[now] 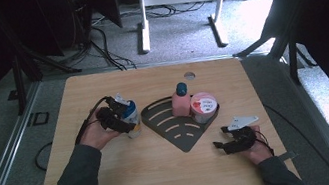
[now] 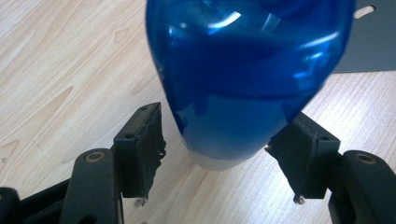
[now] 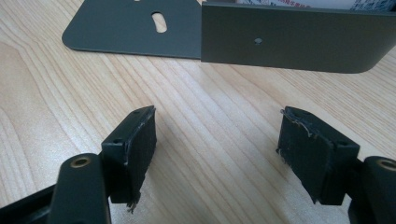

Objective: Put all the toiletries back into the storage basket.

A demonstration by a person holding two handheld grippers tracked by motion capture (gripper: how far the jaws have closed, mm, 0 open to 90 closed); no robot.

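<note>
A blue bottle (image 1: 131, 112) with a white base stands on the wooden table (image 1: 131, 179), just left of a dark fan-shaped rack (image 1: 182, 132). My left gripper (image 1: 121, 120) reaches around it from the left. In the left gripper view the bottle (image 2: 243, 70) sits between the pads; the left pad (image 2: 142, 149) stands clear of it and the right pad (image 2: 303, 154) is at its edge. The left gripper (image 2: 226, 116) is open. My right gripper (image 1: 231, 138) rests on the table right of the rack, open (image 3: 217, 112) with bare wood between its pads.
On the rack stand a pink bottle (image 1: 181, 100) with a dark cap and a pink-lidded cup (image 1: 204, 106). The rack's upright wall (image 3: 294, 39) faces the right gripper. A round hole (image 1: 189, 75) lies near the table's far edge.
</note>
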